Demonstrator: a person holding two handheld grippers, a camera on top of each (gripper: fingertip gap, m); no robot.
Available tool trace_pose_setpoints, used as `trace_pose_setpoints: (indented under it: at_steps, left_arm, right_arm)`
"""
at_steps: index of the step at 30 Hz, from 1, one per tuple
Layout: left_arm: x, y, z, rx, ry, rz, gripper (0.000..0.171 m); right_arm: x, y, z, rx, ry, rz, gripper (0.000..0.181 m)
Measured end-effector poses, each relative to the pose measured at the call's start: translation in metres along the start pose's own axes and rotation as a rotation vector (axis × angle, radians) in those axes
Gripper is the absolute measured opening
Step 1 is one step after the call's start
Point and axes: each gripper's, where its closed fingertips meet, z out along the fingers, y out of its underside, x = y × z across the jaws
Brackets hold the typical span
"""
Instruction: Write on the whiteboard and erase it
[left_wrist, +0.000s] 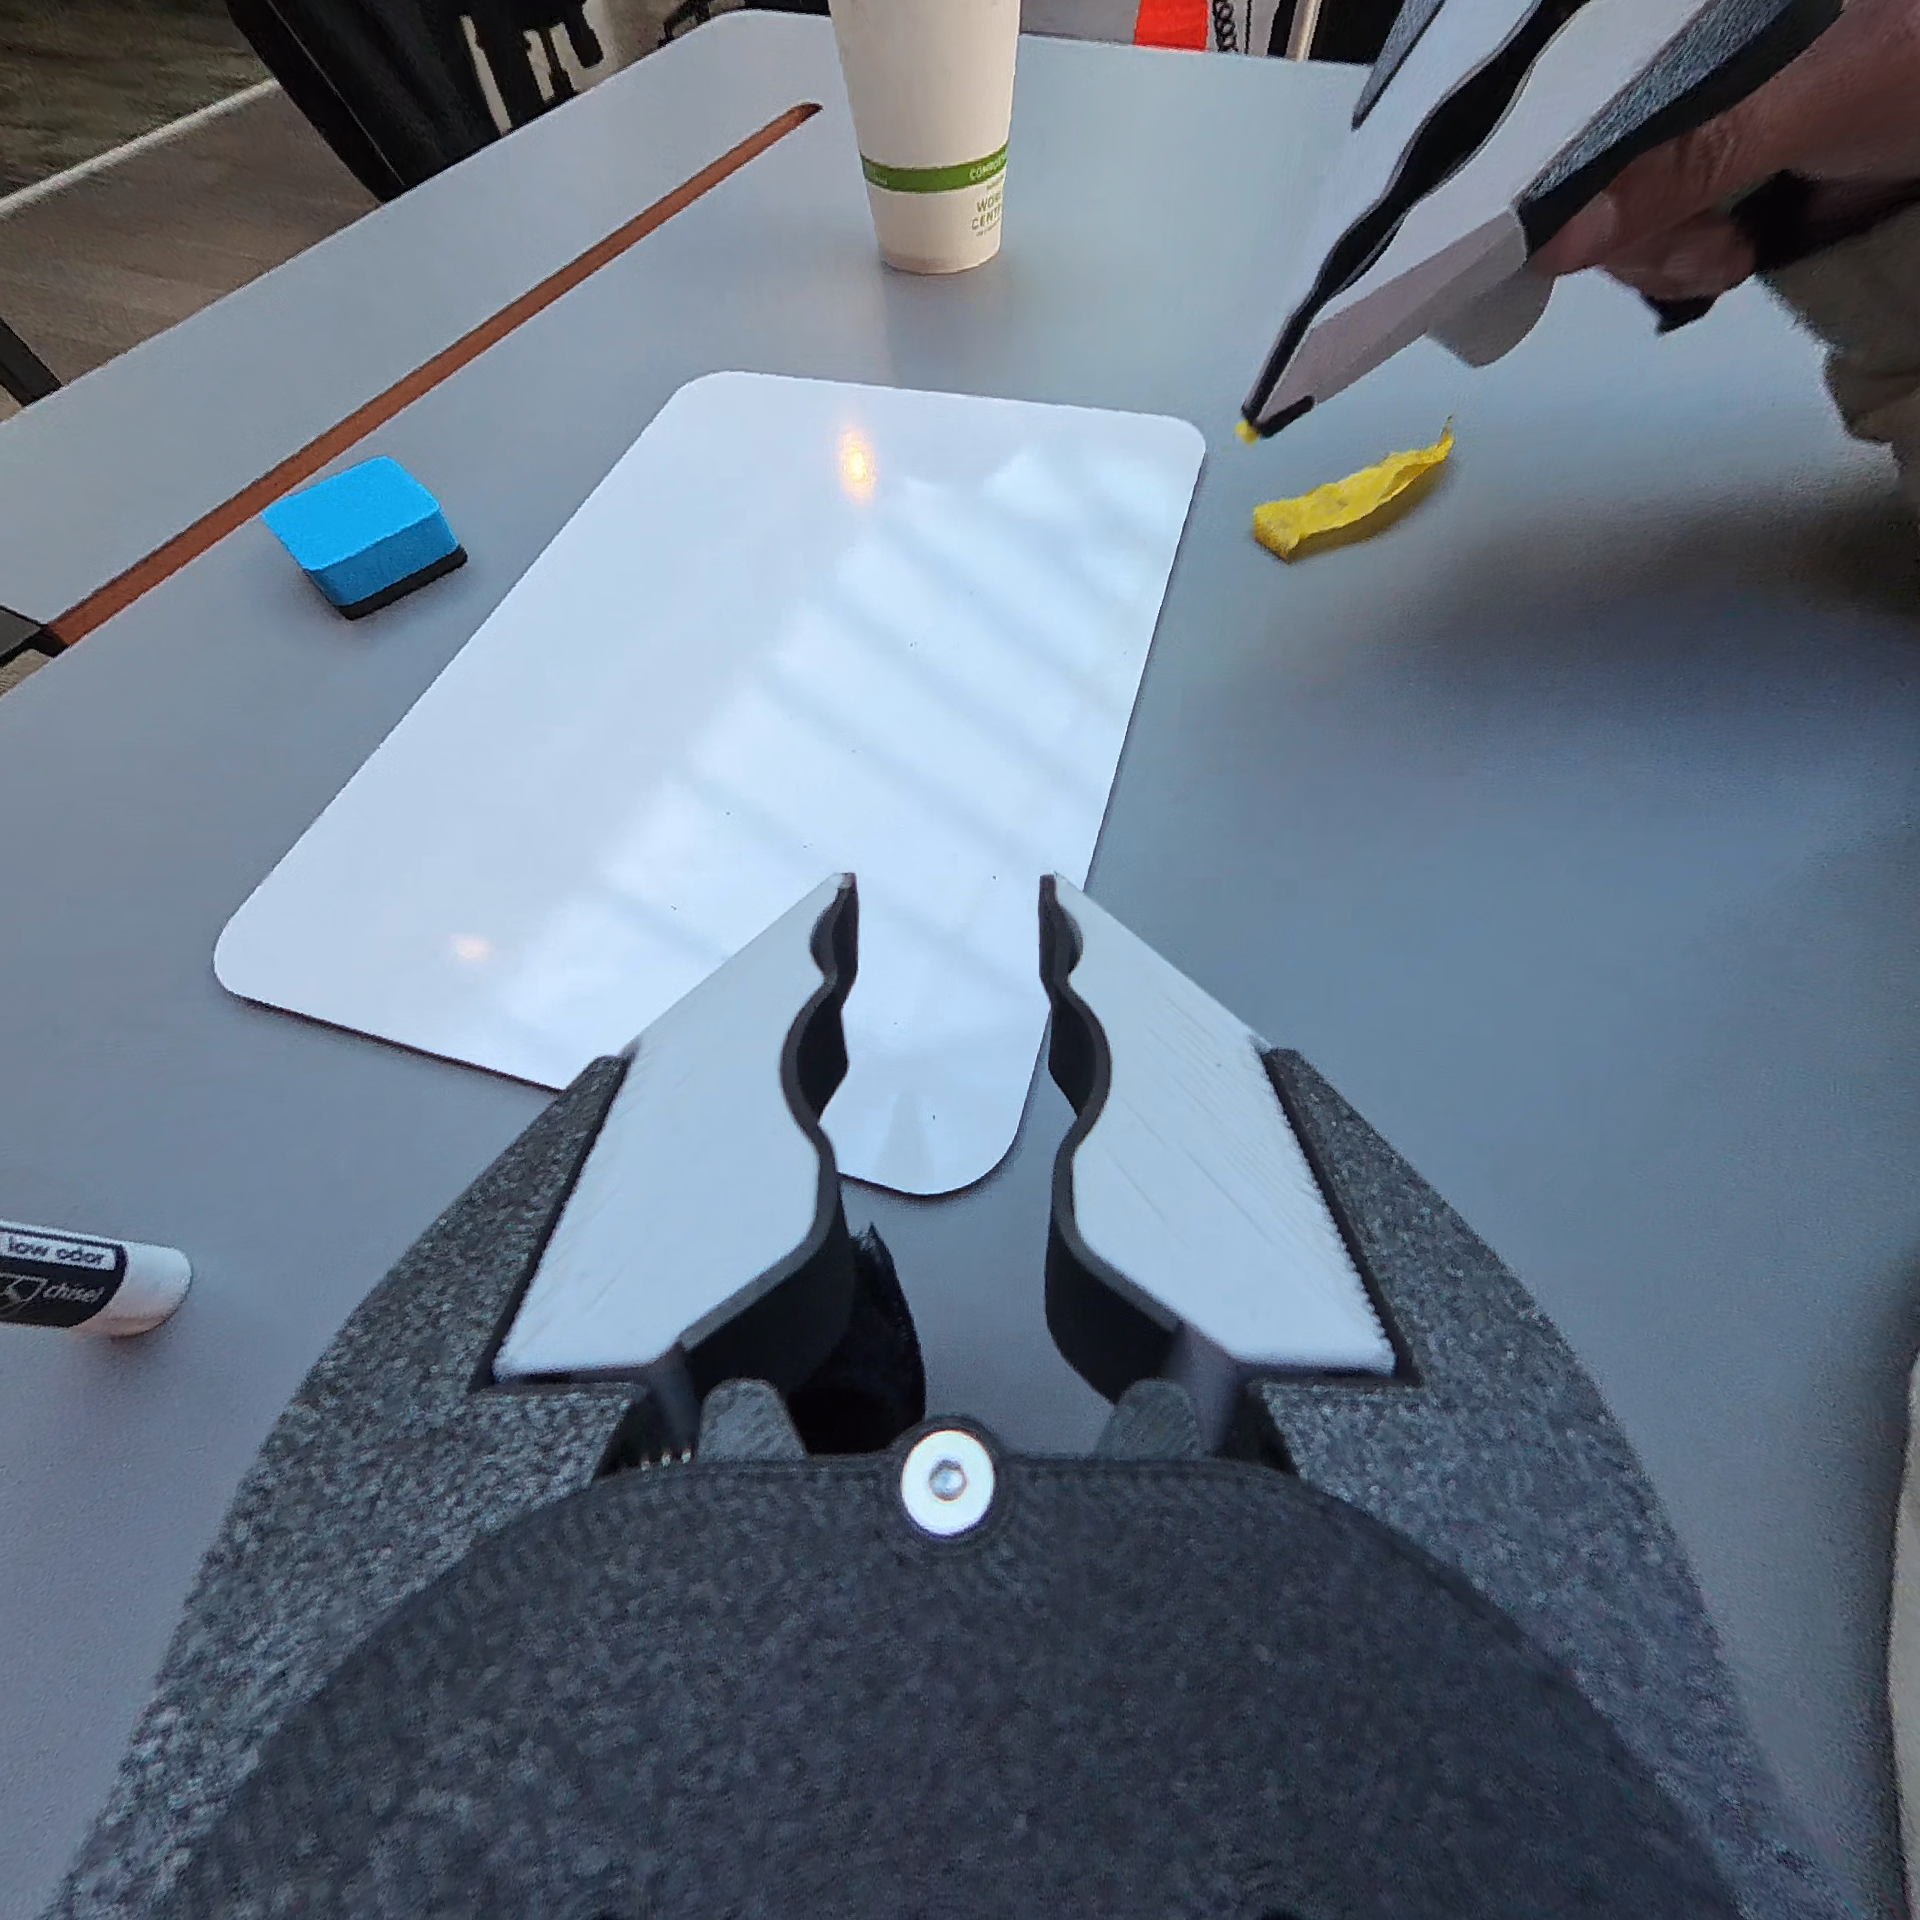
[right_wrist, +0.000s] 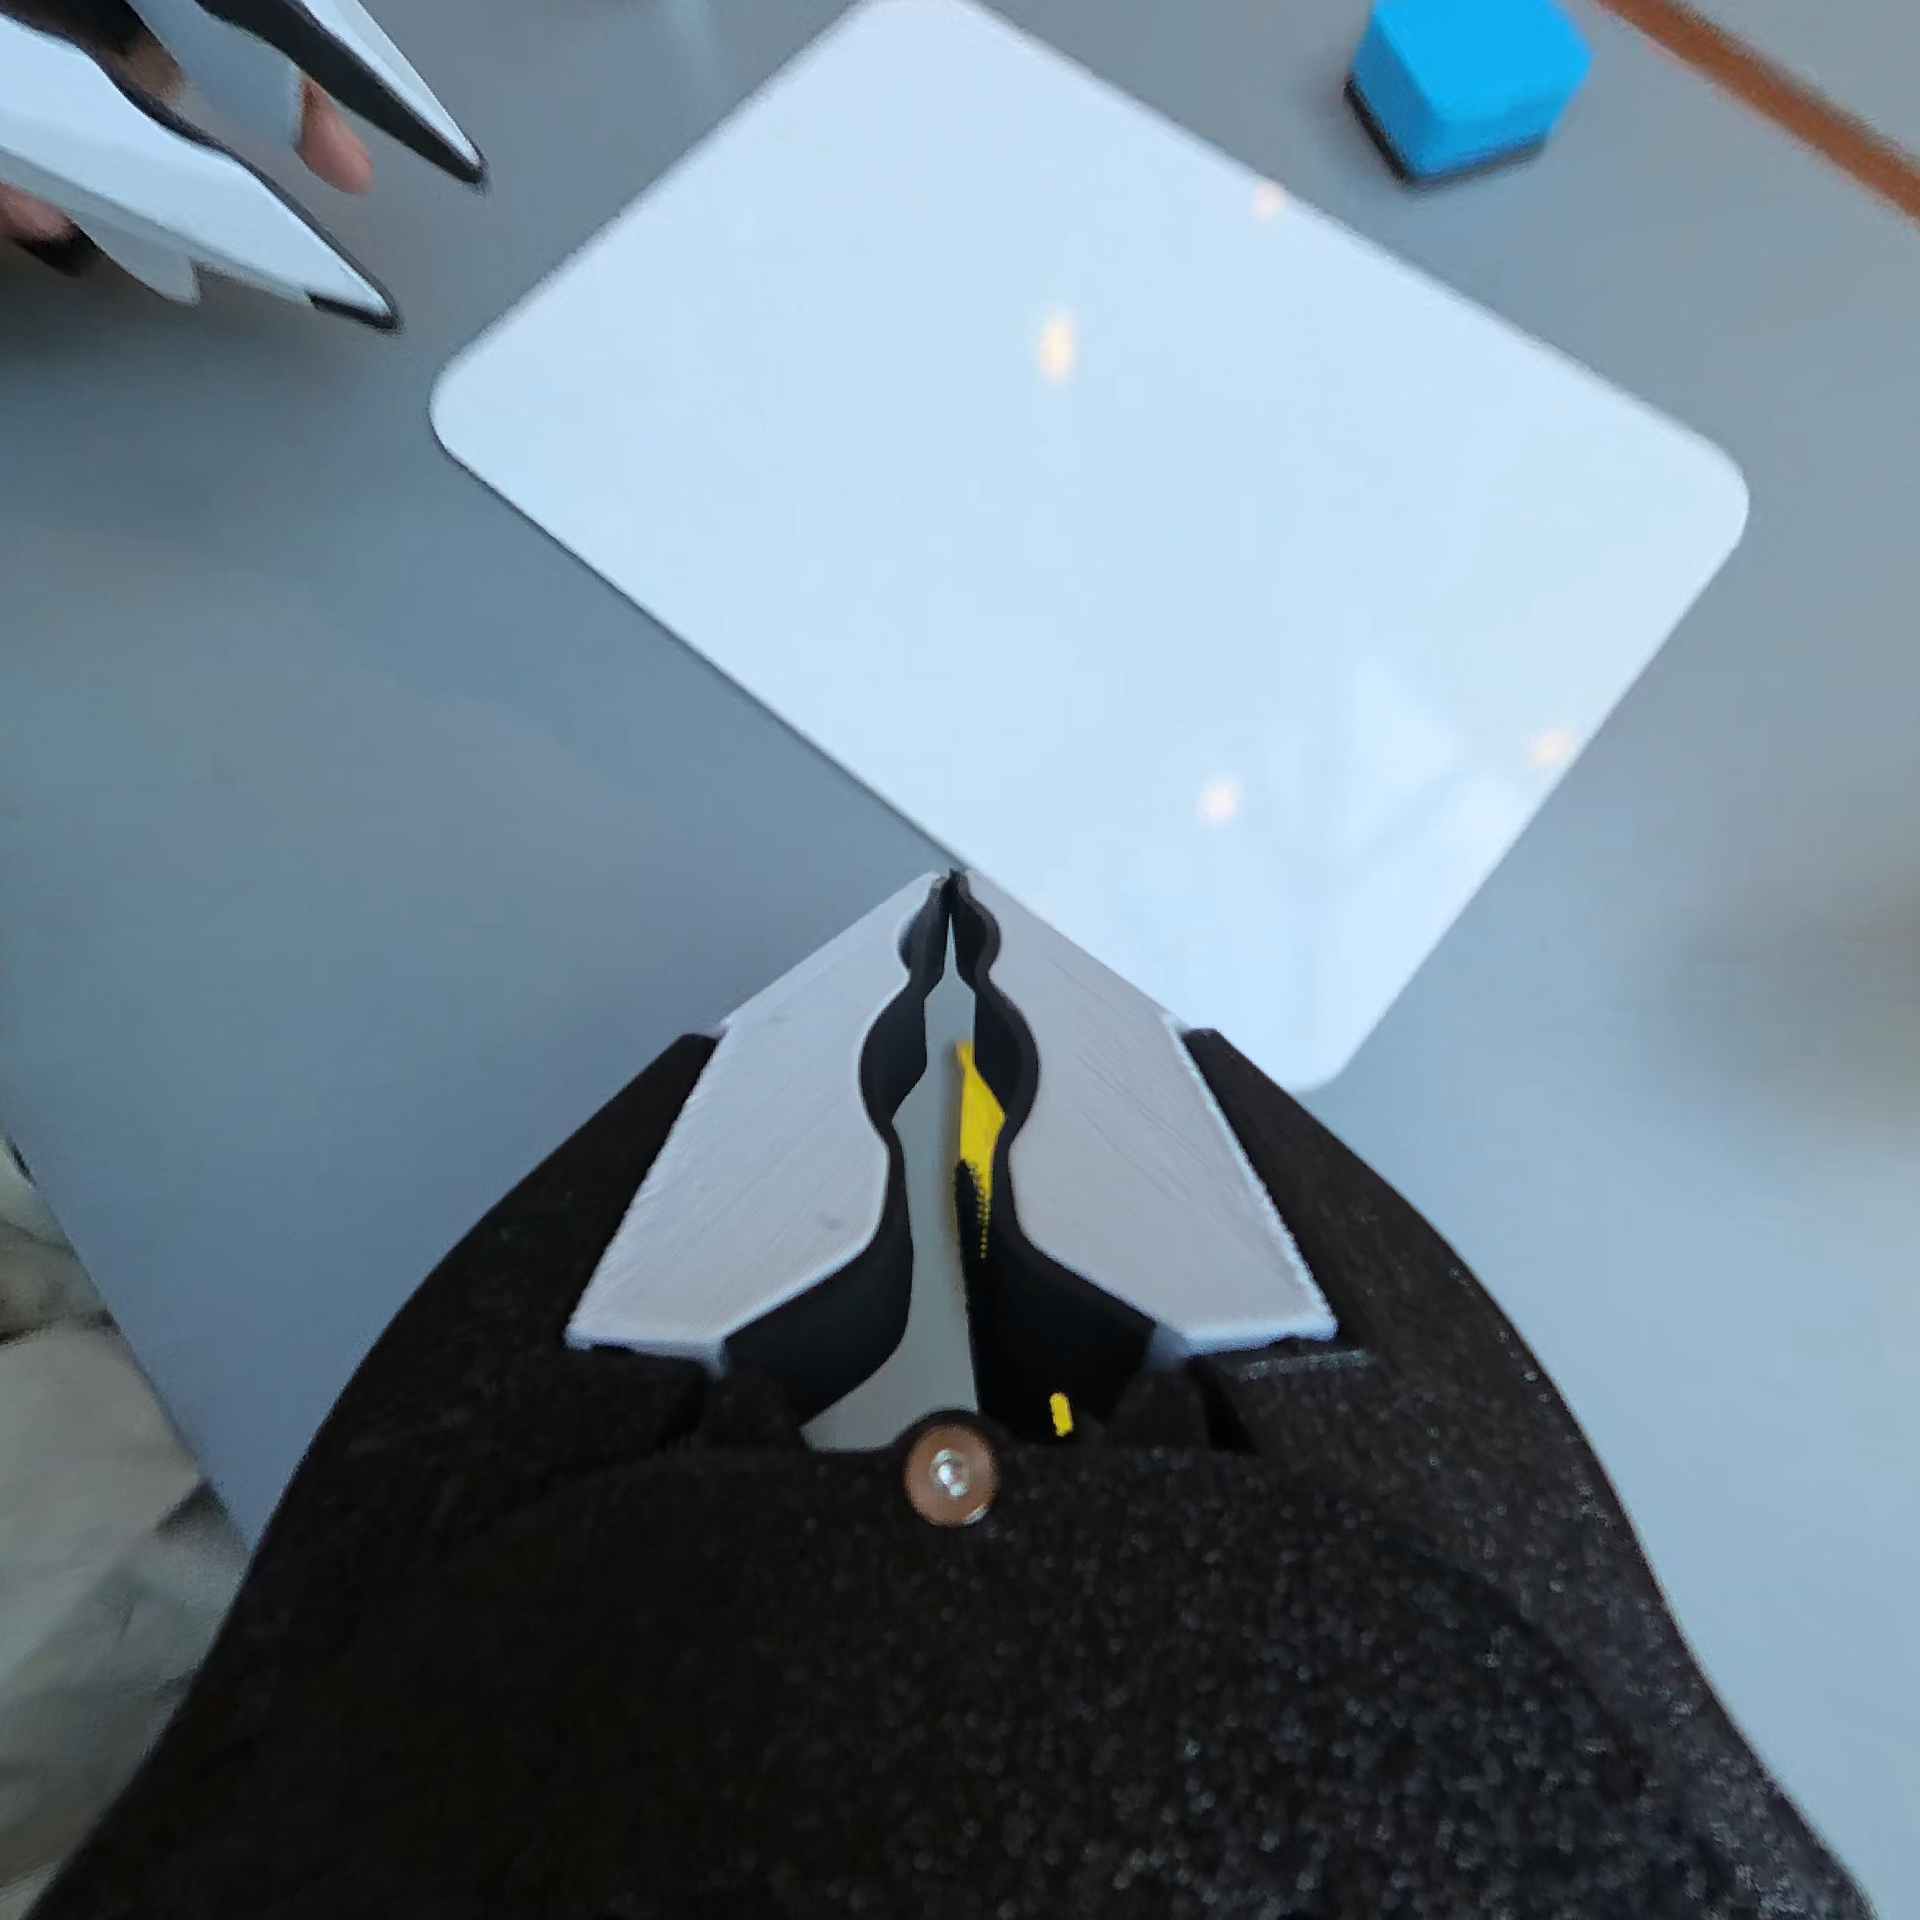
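Observation:
A blank white board (left_wrist: 727, 727) lies flat on the grey table (left_wrist: 1507, 987). My left gripper (left_wrist: 948, 883) is open and empty and hovers over the board's near right corner. My right gripper (left_wrist: 1270, 416) is shut, tips down just off the board's far right corner, with a small yellow scrap (left_wrist: 1250, 431) pinched at the tips. A crumpled yellow strip (left_wrist: 1351, 499) lies on the table beside it. In the right wrist view the right gripper (right_wrist: 951, 885) is shut at the edge of the board (right_wrist: 1091, 520), yellow (right_wrist: 977, 1117) shows through the gap, and the left gripper (right_wrist: 434, 244) is open at the upper left.
A blue eraser (left_wrist: 358, 530) sits left of the board and shows in the right wrist view (right_wrist: 1470, 83). A white marker (left_wrist: 83, 1288) lies at the left edge. A paper cup (left_wrist: 930, 135) stands at the back. A brown slot (left_wrist: 436, 364) runs along the table's left side.

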Motion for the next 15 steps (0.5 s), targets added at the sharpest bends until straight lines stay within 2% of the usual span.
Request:
trace_pose_setpoints:
  at_steps: [4,8,11,14,15]
  left_arm:
    - [0.005,0.006,0.004,-0.027,0.004,0.023,0.035]
    - [0.007,0.004,0.006,-0.023,0.024,0.005,0.034]
    - [0.007,0.005,0.006,-0.027,0.024,0.006,0.034]
    - [0.006,0.007,0.006,-0.034,0.014,0.015,0.034]
    - [0.007,0.007,0.006,-0.033,0.016,0.014,0.034]
  right_arm:
    - [0.02,0.039,-0.02,-0.036,-0.011,0.136,0.003]
    - [0.017,0.066,-0.017,-0.107,-0.031,0.129,0.011]
    - [0.017,0.078,-0.009,-0.15,-0.028,0.14,0.02]
    - [0.022,0.077,-0.01,-0.135,-0.015,0.15,0.023]
    - [0.02,0.076,-0.012,-0.131,-0.027,0.152,0.031]
